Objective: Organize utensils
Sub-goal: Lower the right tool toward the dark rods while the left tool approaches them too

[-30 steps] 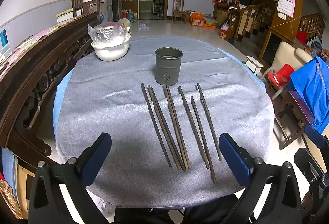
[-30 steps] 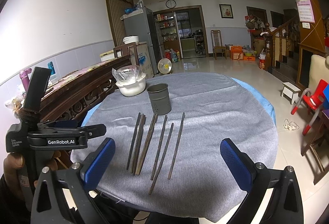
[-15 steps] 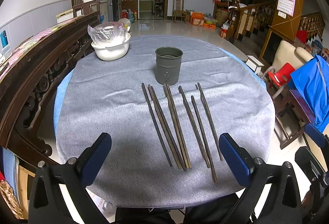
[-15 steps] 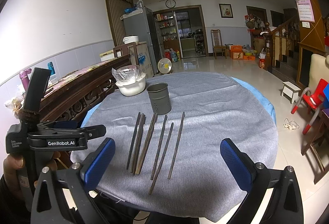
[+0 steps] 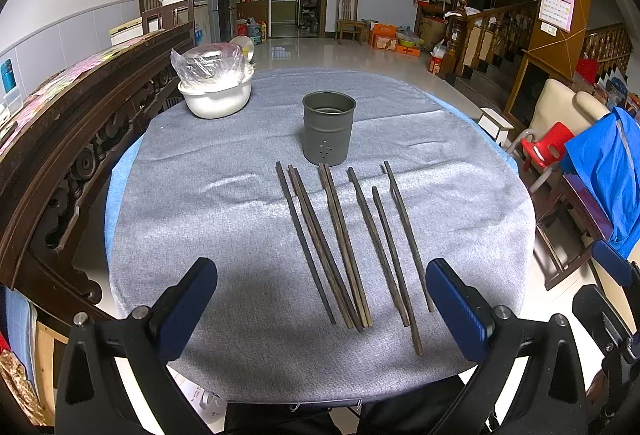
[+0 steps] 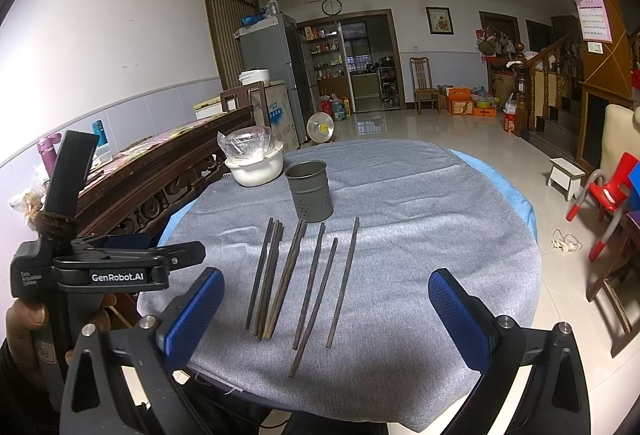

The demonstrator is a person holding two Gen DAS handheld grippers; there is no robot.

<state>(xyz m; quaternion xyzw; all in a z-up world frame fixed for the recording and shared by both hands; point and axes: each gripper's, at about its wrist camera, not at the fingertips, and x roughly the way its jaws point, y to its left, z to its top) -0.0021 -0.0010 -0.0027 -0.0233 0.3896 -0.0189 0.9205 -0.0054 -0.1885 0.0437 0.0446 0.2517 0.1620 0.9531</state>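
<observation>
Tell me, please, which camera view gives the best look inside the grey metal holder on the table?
The left wrist view: it looks down on the grey metal holder, showing its open mouth and part of the inner wall. The right wrist view sees the holder from lower and more to the side, showing mainly its outer wall and holes.

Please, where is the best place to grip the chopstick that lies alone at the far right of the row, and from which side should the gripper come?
Probably the right gripper, which is open, coming down from above. Grip the rightmost chopstick near its middle, fingers across its length. It lies flat on the grey cloth, with a clear gap to its neighbour, so the fingers fit on both sides.
</observation>
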